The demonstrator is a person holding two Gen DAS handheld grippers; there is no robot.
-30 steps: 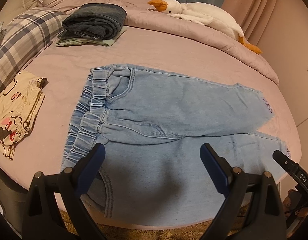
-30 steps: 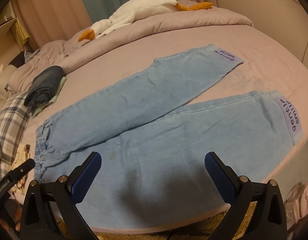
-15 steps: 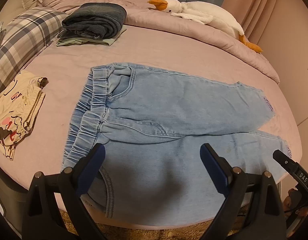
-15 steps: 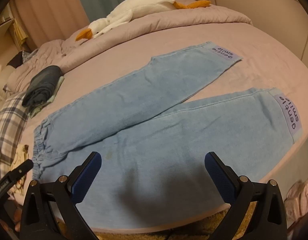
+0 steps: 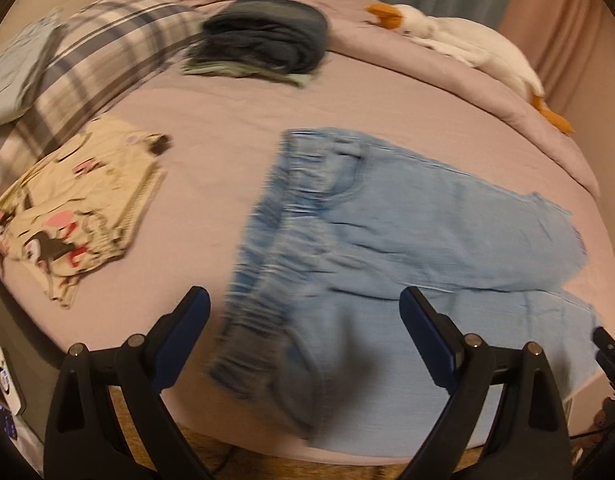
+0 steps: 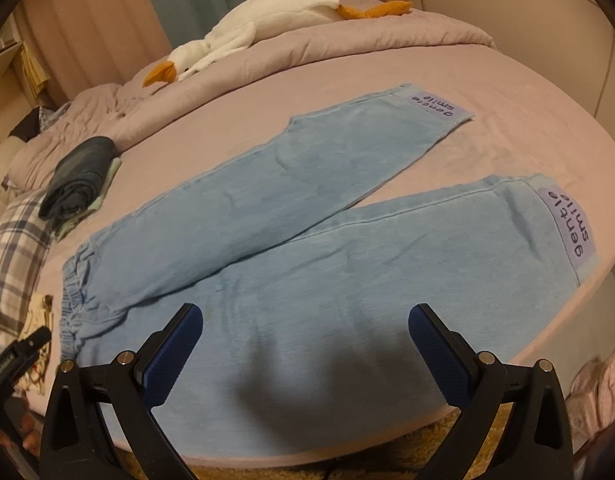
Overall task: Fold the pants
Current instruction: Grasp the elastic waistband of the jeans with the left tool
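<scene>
A: So, where are the pants (image 6: 307, 248) sitting?

B: Flat on the bed (image 6: 507, 128), near its front edge. In the right wrist view the elastic waistband (image 6: 73, 300) is at about nine o'clock and the two legs splay toward two and three o'clock, each ending in a lilac cuff patch (image 6: 567, 232).

A: And the tools?

B: Both hover above the near edge of the denim, touching nothing. The left tool (image 5: 303, 336) has its fingers spread wide and empty over the waistband end; the right tool (image 6: 305, 344) is just as wide apart and empty over the near leg.

A: How will the fabric handle?

B: I'd judge it soft and light, a thin washed denim that drapes and will sag between two holds. The gathered waistband looks thicker and should give a firmer bite. I'd pinch the near leg at the waist corner and at its cuff, then carry it over onto the far leg.

A: Any containers?

B: None that I can see. Only a dark folded stack (image 5: 267, 38) at twelve o'clock in the left view, a printed cream garment (image 5: 71, 216) at nine, a plaid pillow (image 5: 107, 44) and a plush goose (image 6: 251, 32) on the far side.
</scene>
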